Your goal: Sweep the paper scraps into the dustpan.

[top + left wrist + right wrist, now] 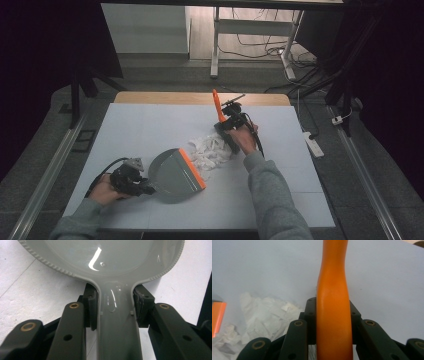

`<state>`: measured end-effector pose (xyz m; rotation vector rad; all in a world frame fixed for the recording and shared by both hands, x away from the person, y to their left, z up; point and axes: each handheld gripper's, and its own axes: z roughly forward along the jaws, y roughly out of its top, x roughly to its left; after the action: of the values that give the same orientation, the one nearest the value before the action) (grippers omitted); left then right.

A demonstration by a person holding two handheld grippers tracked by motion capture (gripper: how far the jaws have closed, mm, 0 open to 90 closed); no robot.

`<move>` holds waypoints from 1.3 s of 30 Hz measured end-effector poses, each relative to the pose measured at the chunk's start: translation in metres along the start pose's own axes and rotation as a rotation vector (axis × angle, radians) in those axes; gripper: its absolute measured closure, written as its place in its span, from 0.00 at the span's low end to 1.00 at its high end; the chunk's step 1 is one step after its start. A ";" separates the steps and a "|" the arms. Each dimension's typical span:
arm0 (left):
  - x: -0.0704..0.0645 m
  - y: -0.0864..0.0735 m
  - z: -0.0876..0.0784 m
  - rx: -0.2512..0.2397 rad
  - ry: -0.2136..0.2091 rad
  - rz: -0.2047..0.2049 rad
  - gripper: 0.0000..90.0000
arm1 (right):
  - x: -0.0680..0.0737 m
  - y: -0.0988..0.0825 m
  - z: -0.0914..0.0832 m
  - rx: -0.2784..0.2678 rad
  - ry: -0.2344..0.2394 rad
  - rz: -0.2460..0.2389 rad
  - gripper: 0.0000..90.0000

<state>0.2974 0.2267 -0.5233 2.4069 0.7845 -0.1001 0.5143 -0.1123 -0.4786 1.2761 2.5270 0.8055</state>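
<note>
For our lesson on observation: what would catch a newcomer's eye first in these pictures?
Probably the bright orange brush handle, clamped upright in the right tool at the far middle of the table. Next, the heap of white paper scraps at the centre, and the grey dustpan with its orange lip against them, held by its handle in the left tool.

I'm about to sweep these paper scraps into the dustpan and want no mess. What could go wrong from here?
1. The paper scraps spread wider than the dustpan lip, so outer pieces may slip past its sides.
2. The left gripper holds only the dustpan's narrow handle; a firm push from the brush could twist or slide the pan.
3. The right gripper clamps the smooth brush handle, which might rotate mid-sweep.
</note>
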 end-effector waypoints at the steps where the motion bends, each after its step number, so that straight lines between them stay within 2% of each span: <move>1: 0.000 0.000 0.000 0.000 -0.001 0.000 0.68 | 0.002 0.000 0.001 0.000 0.004 -0.003 0.78; 13: -0.001 0.000 0.003 0.002 0.002 -0.001 0.68 | 0.024 -0.003 0.004 0.001 0.056 -0.052 0.78; 15: -0.001 0.001 0.003 -0.004 0.001 -0.004 0.68 | 0.030 -0.004 0.005 0.001 0.079 -0.065 0.78; 16: -0.001 0.001 0.003 -0.005 0.002 -0.006 0.68 | 0.039 -0.005 0.005 -0.001 0.093 -0.089 0.78; 17: -0.001 0.001 0.003 -0.005 0.002 -0.006 0.68 | 0.039 -0.005 0.005 -0.001 0.093 -0.089 0.78; 24: -0.002 0.002 0.003 -0.009 0.007 -0.010 0.68 | 0.065 -0.010 0.005 -0.002 0.130 -0.145 0.78; 26: -0.002 0.002 0.003 -0.007 0.008 -0.010 0.68 | 0.067 -0.011 0.005 -0.004 0.135 -0.149 0.78; 36: -0.003 0.004 0.004 -0.010 0.008 -0.009 0.68 | 0.097 -0.020 0.001 -0.014 0.209 -0.222 0.78; 38: -0.003 0.004 0.004 -0.009 0.008 -0.010 0.68 | 0.109 -0.021 0.000 -0.012 0.233 -0.250 0.78; 39: -0.003 0.004 0.004 -0.009 0.008 -0.010 0.68 | 0.109 -0.021 0.000 -0.012 0.233 -0.250 0.78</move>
<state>0.2977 0.2203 -0.5238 2.3963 0.7994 -0.0910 0.4337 -0.0362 -0.4835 0.8814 2.7826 0.9568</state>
